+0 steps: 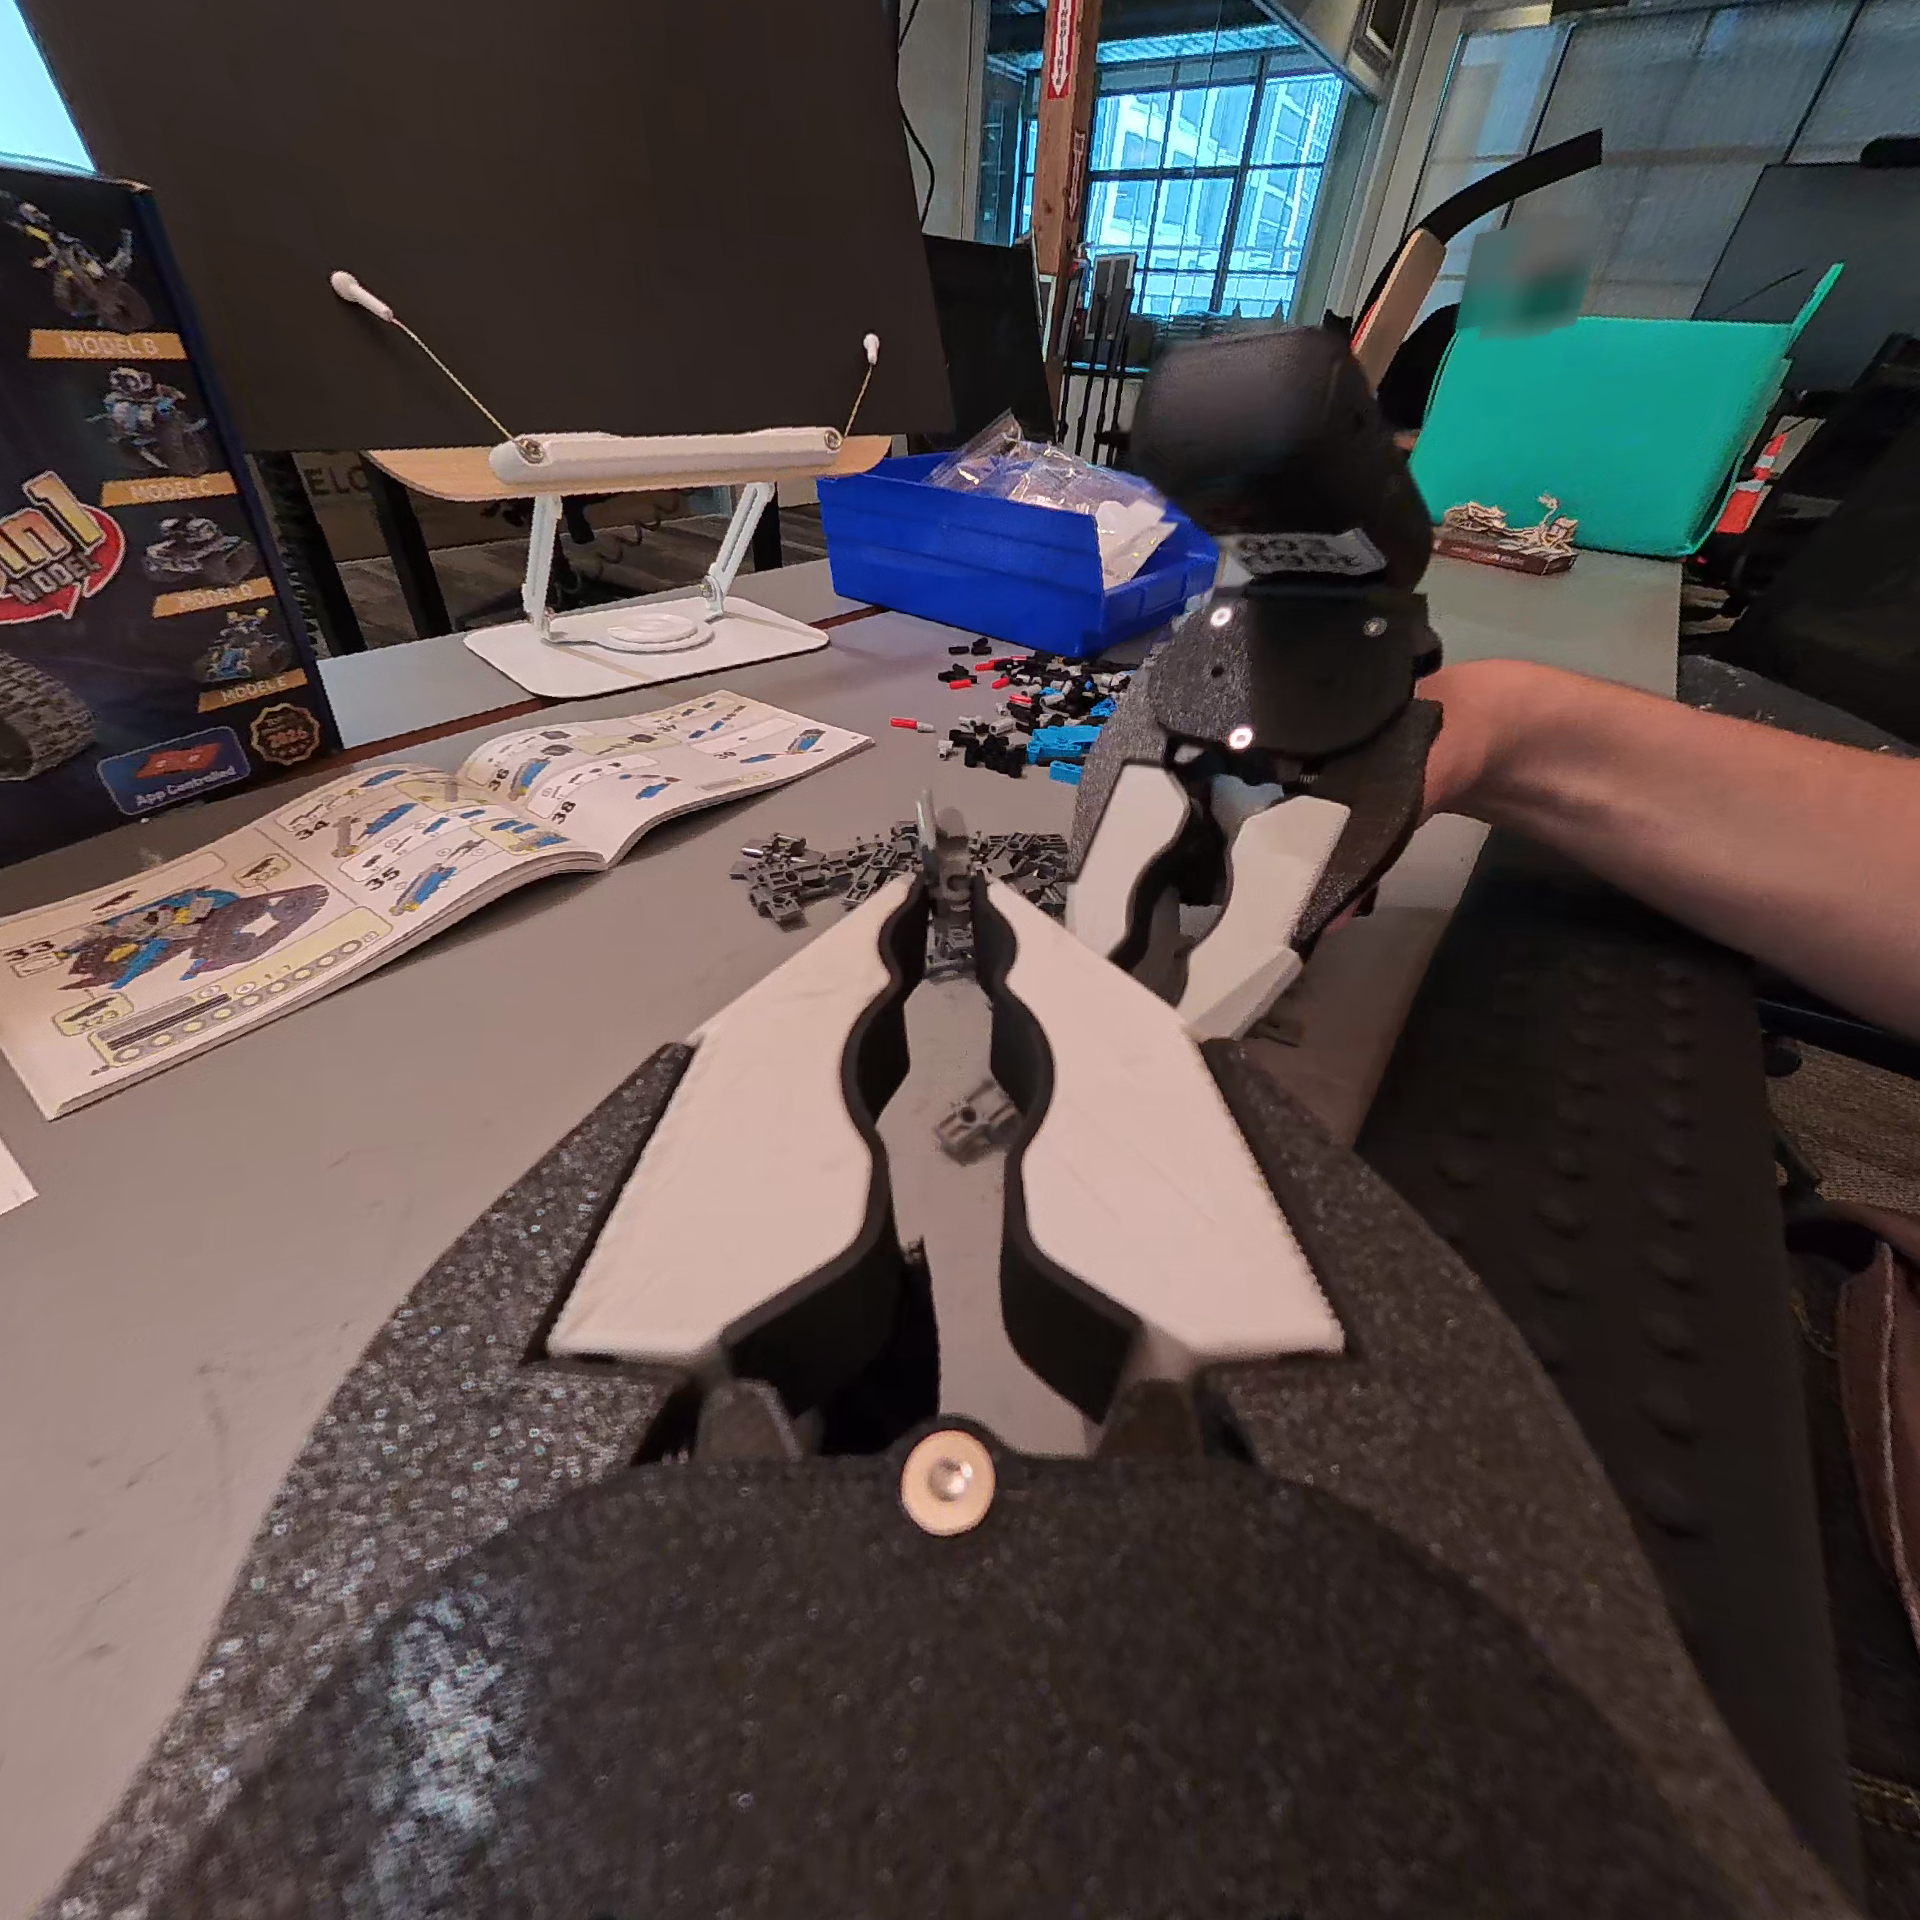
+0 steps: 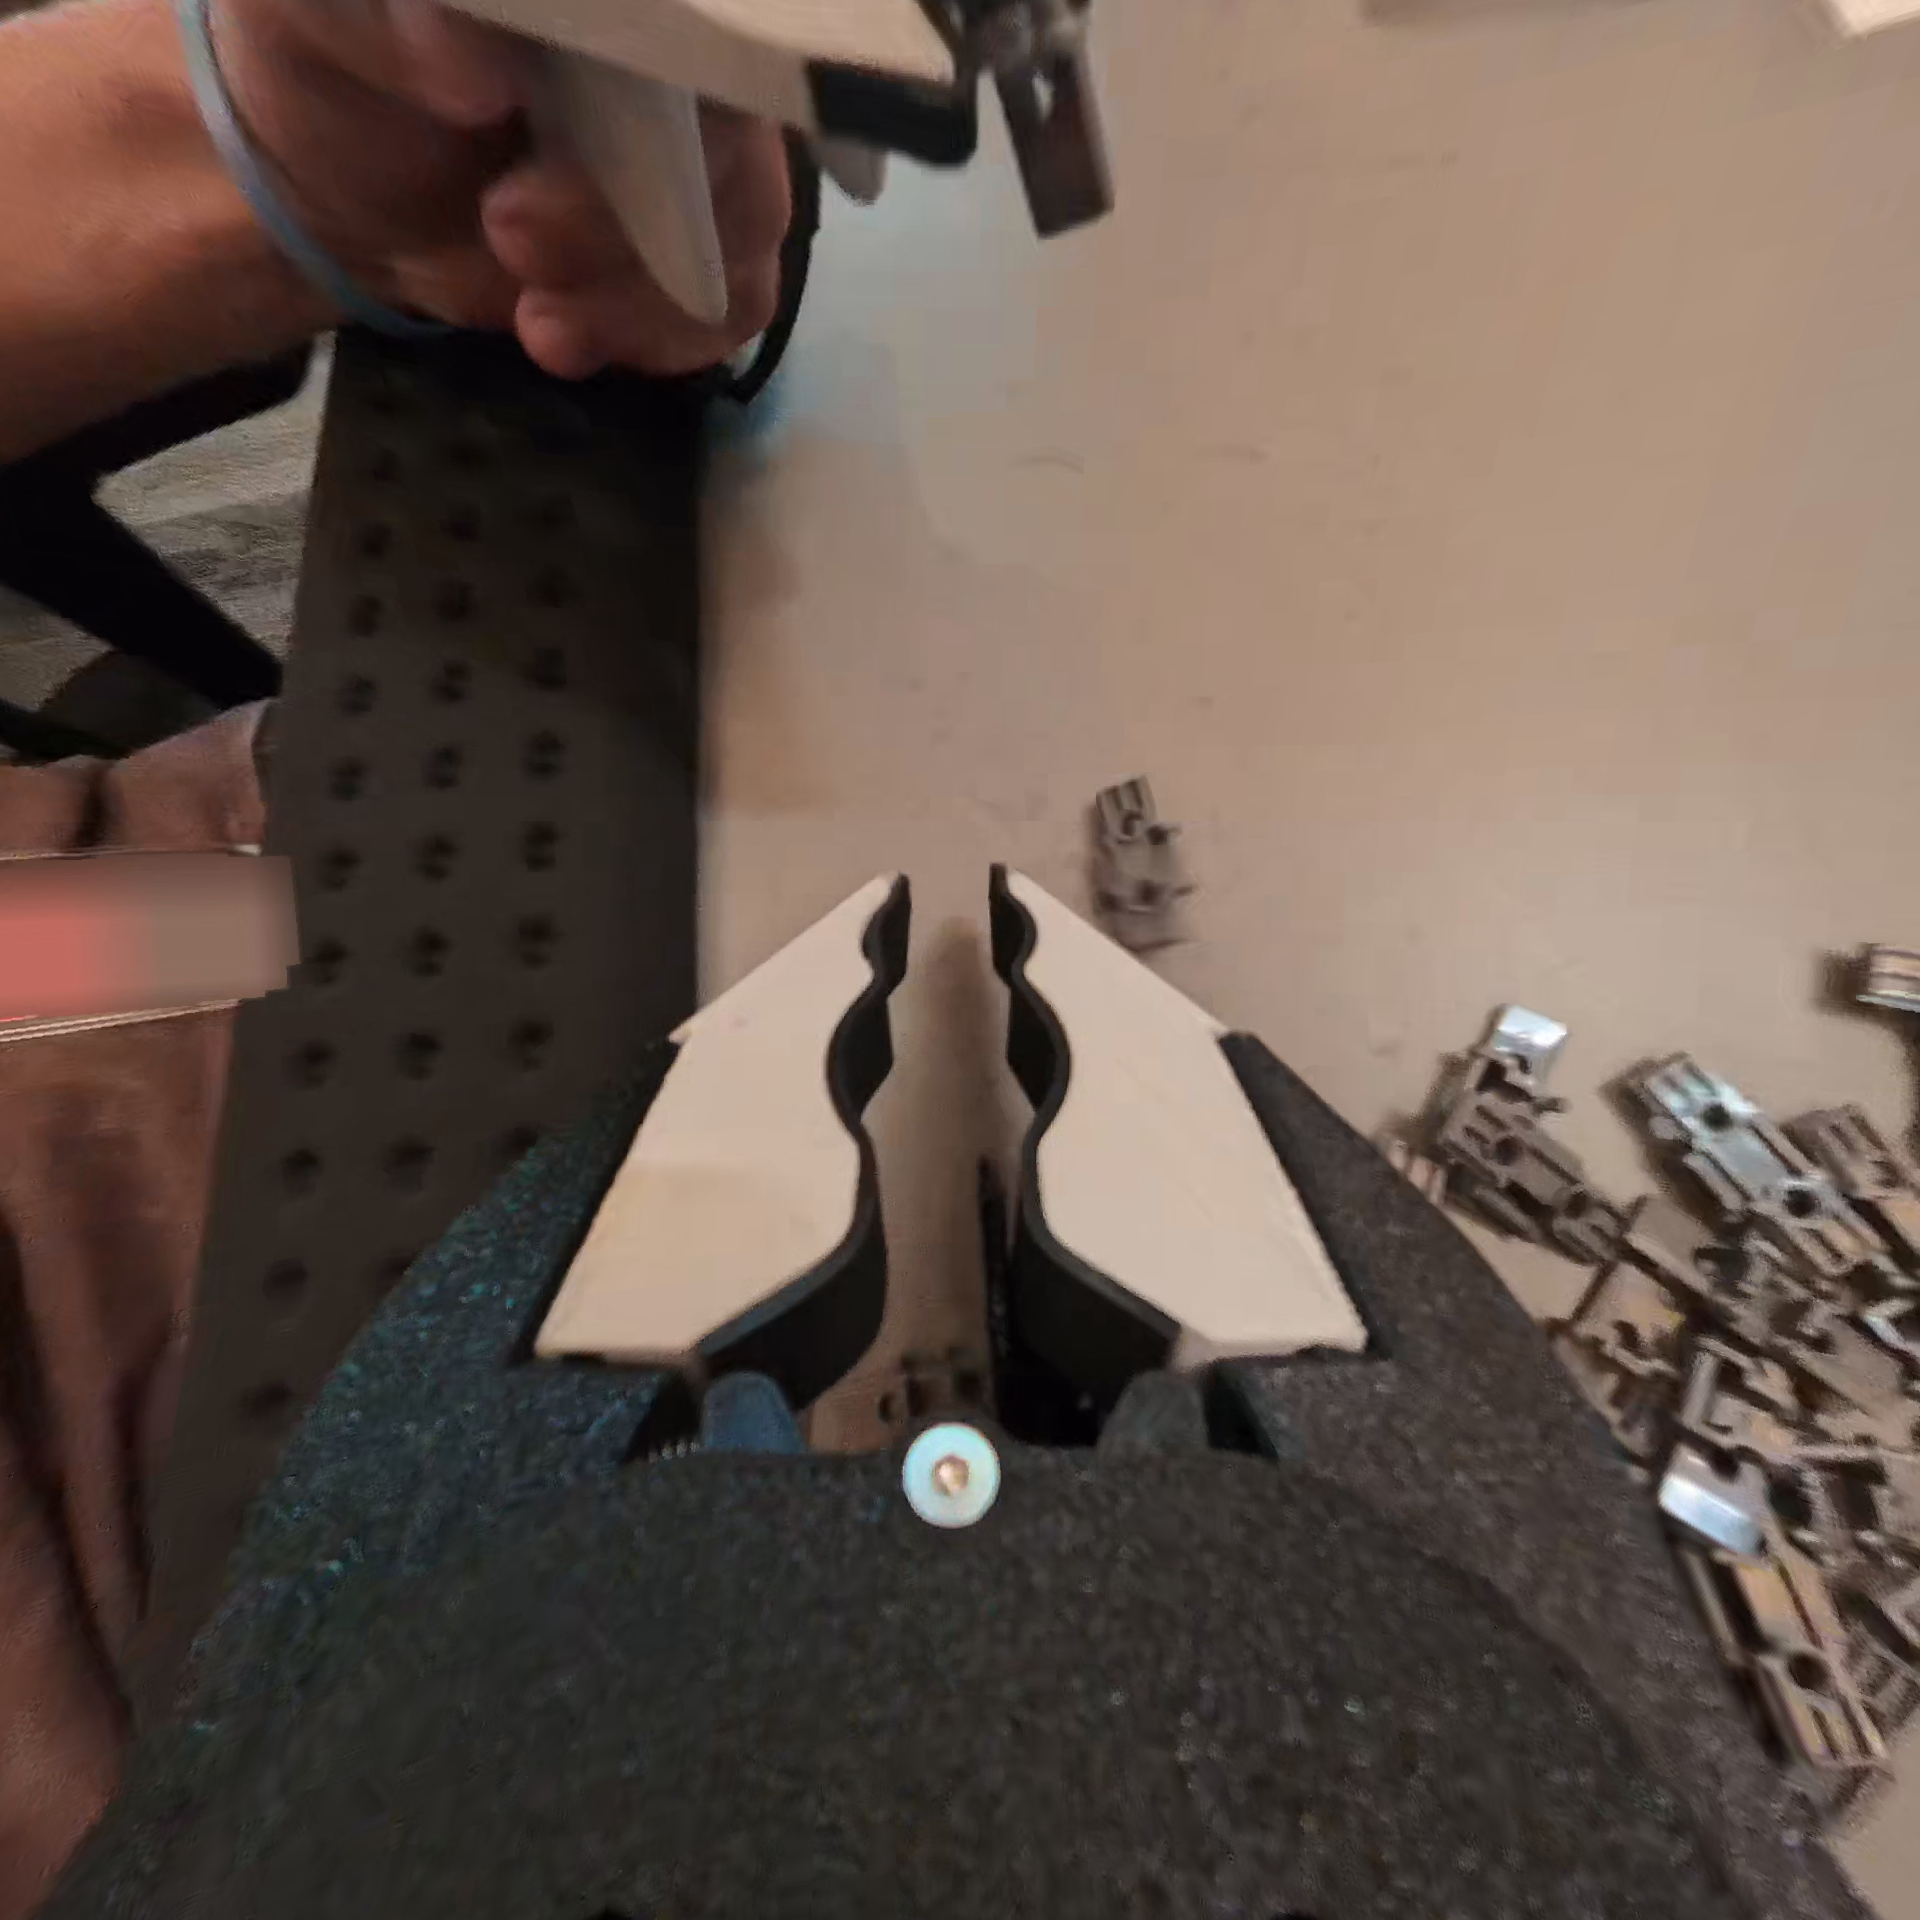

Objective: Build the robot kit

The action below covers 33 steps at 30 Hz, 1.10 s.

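In the left wrist view my left gripper (image 1: 948, 896) is shut on a small grey brick assembly (image 1: 943, 847) that sticks out past its tips, held above the grey table (image 1: 312, 1299). The assembly also shows at the top of the right wrist view (image 2: 1051, 135). A loose grey piece (image 1: 977, 1124) lies on the table under the left fingers. My right gripper (image 2: 948, 894) is open and empty, pointing down at the table just right of the left one; it also shows in the left wrist view (image 1: 1195, 977). A single grey piece (image 2: 1143, 873) lies just right of its tips.
A pile of grey pieces (image 1: 831, 868) (image 2: 1714, 1299) lies ahead. Farther back lie black, red and blue pieces (image 1: 1039, 707), a blue bin (image 1: 987, 566), an open instruction booklet (image 1: 416, 852), a printed box (image 1: 114, 520) and a white stand (image 1: 644, 540). A black perforated strip (image 2: 468, 831) runs along the table edge. Across from one pair of fingers to the other is roughly 10 centimeters.
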{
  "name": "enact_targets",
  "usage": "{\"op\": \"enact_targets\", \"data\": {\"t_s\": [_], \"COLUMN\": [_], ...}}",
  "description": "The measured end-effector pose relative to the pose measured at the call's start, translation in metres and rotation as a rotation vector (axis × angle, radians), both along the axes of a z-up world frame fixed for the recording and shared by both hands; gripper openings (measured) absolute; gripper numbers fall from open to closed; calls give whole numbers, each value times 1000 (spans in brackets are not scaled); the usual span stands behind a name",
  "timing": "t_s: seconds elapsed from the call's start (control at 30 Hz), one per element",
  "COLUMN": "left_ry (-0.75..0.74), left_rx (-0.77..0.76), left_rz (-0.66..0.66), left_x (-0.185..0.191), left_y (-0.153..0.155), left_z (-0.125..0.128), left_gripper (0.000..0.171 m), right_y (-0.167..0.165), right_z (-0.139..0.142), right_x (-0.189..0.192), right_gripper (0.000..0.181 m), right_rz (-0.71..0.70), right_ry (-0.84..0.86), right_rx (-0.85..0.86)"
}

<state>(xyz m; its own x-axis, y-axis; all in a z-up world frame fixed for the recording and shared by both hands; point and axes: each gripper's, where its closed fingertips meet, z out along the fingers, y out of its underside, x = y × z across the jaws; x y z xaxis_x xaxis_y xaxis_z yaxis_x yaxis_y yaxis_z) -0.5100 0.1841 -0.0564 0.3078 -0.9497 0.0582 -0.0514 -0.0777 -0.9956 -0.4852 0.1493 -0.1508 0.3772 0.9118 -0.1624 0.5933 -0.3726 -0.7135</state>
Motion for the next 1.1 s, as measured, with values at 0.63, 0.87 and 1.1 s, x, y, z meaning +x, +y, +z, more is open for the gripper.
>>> {"op": "enact_targets", "data": {"t_s": [0.63,0.87,1.1], "left_ry": [0,-23,-68], "left_rx": [-10,-24,-18], "left_rz": [0,-20,-134], "left_x": [0,-2,0], "left_y": [1,0,-16], "left_z": [-1,1,8], "left_gripper": [8,7,7], "right_y": [28,40,31], "right_z": [-10,-16,106], "right_x": [0,8,2], "right_gripper": [22,16,15], "right_rz": [-76,-146,-157], "right_ry": [-185,-201,683], "right_rx": [267,236,-74]}}
